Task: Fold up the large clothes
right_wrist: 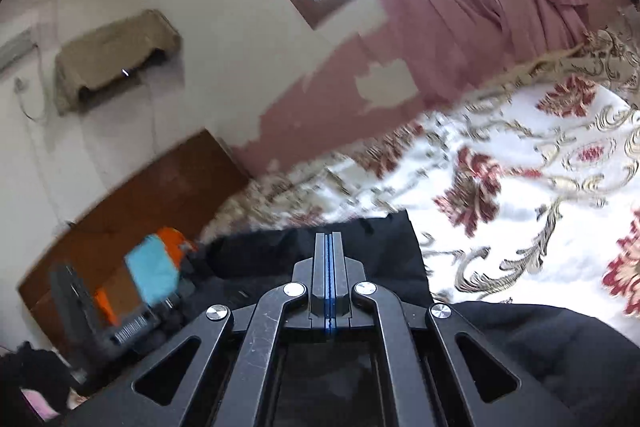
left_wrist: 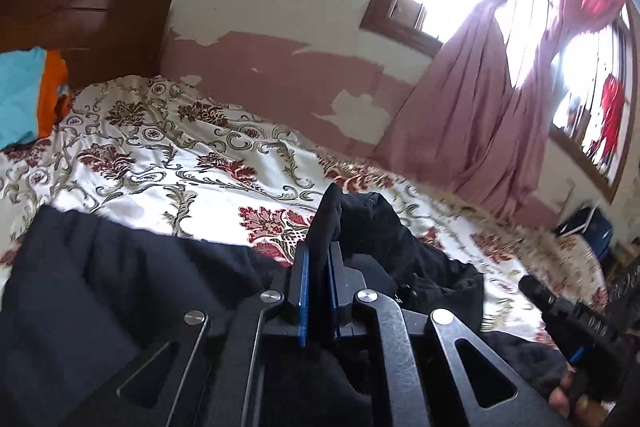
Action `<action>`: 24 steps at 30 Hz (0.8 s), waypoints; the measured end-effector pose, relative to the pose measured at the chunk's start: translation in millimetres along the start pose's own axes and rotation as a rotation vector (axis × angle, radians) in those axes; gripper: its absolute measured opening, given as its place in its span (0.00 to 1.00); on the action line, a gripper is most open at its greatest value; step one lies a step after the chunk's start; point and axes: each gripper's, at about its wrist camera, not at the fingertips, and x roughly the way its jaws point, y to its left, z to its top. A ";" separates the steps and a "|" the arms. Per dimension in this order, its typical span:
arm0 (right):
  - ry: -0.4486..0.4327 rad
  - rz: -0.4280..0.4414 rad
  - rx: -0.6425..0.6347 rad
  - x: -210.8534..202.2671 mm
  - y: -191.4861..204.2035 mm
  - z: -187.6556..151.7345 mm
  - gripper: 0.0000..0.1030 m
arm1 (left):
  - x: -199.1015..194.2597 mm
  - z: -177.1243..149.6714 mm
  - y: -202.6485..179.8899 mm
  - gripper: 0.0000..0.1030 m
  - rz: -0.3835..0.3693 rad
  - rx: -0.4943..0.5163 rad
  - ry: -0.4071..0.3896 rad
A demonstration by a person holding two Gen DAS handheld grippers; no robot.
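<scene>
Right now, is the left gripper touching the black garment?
Touching. The left wrist view shows the left gripper pinching a fold of the black garment between its fingers.

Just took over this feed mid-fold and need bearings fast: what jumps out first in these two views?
The floral bedspread fills the scene, with the black garment spread over its near side. The left gripper is shut on a raised fold of it; the right gripper is shut, over the garment's edge. A blue and orange bundle lies by the wooden headboard, pink curtains at the bright window.
</scene>
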 end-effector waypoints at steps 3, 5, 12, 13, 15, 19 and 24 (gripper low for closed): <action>0.013 -0.020 -0.003 -9.8 7.2 5.9 0.01 | -26.4 -3.4 -0.6 0.07 -0.034 0.029 0.004; 0.018 -0.046 0.047 -14.2 2.4 7.0 0.01 | -45.7 -7.9 0.6 0.07 -0.066 0.032 0.013; -0.013 -0.059 0.076 -25.2 -9.5 17.6 0.02 | -92.7 -38.9 18.0 0.06 -0.136 0.041 0.069; 0.000 -0.029 0.109 -20.9 -17.4 17.3 0.02 | -95.7 -42.9 22.3 0.06 -0.145 0.031 0.075; 0.036 0.084 0.194 -5.2 -41.0 14.0 0.03 | -99.2 -51.5 31.9 0.06 -0.153 0.012 0.087; 0.184 0.327 0.357 31.7 -70.4 -2.7 0.03 | -99.3 -58.2 38.8 0.06 -0.174 -0.003 0.093; 0.264 0.525 0.269 38.3 -49.9 -15.9 0.03 | -98.8 -65.2 50.5 0.06 -0.212 -0.040 0.079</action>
